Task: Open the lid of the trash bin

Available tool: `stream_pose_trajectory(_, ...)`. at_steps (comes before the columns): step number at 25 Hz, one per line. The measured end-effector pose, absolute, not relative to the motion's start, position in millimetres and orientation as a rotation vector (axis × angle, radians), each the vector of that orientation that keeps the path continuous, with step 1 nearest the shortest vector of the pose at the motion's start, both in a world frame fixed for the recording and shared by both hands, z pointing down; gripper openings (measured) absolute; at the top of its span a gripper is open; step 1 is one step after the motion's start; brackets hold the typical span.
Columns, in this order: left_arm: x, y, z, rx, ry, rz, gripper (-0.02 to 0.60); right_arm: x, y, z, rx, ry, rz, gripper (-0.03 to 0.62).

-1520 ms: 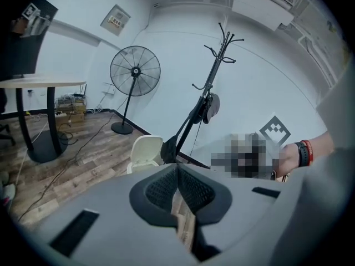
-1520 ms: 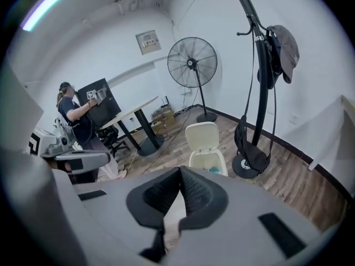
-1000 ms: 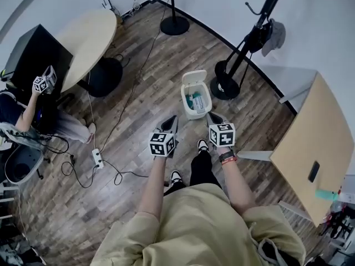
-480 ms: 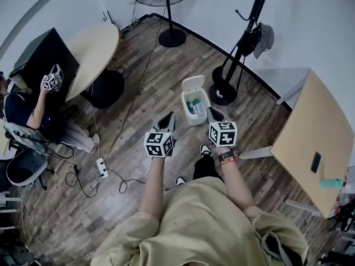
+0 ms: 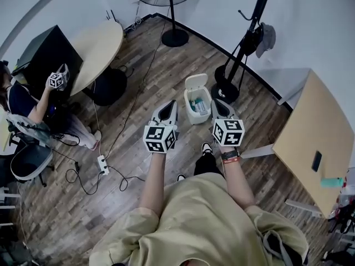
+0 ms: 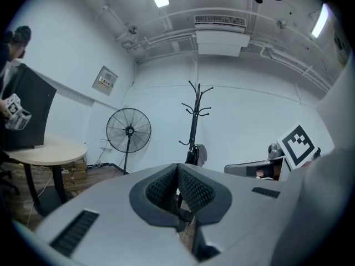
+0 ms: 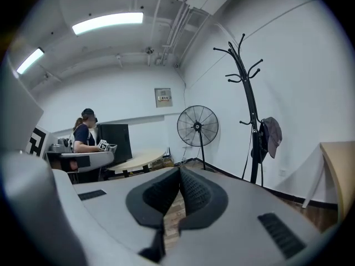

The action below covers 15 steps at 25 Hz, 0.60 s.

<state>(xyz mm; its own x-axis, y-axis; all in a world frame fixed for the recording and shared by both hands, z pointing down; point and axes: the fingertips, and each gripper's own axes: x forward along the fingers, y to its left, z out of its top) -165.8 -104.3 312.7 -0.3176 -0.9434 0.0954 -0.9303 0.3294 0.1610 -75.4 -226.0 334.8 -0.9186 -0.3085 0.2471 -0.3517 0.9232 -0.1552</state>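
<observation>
Wood-grain plank floor (image 5: 138,60), dark and streaky. On it stands the white trash bin (image 5: 195,119), close in front of the person's shoes. Its lid (image 5: 195,82) is up, tipped back on the far side, and the bin's mouth is open to the ceiling. Something teal and white lies inside (too small to tell what).

Left gripper (image 5: 171,105): held over the floor just left of the bin, nose pointing away from the person. Its own view shows the ribbed pads pressed together at the tip, with nothing between them.

Right gripper (image 5: 216,103): held just right of the bin, level with the other. Jaws likewise closed on each other and empty. The bin sits between the two noses, touching neither.

View differences:
- Only the head view takes in the bin and lid. Both gripper views look level across the room.
- Left gripper view: pedestal fan (image 6: 128,130), coat stand (image 6: 193,123), and the right gripper's marker cube at the far right edge.
- Right gripper view: a garment (image 7: 271,137) hanging on the stand, and a second person (image 7: 83,134) by the round table (image 7: 138,160), holding another cube-marked gripper.
</observation>
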Motion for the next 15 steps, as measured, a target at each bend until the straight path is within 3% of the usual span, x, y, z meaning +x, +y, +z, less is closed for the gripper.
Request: stream_pose_trajectory(15, -180.0, -88.4, 260.8, 1.743, -2.56, -0.105, 0.023, -82.5, -212.8, 296.8, 0.539, -2.951, 0.205, 0.014)
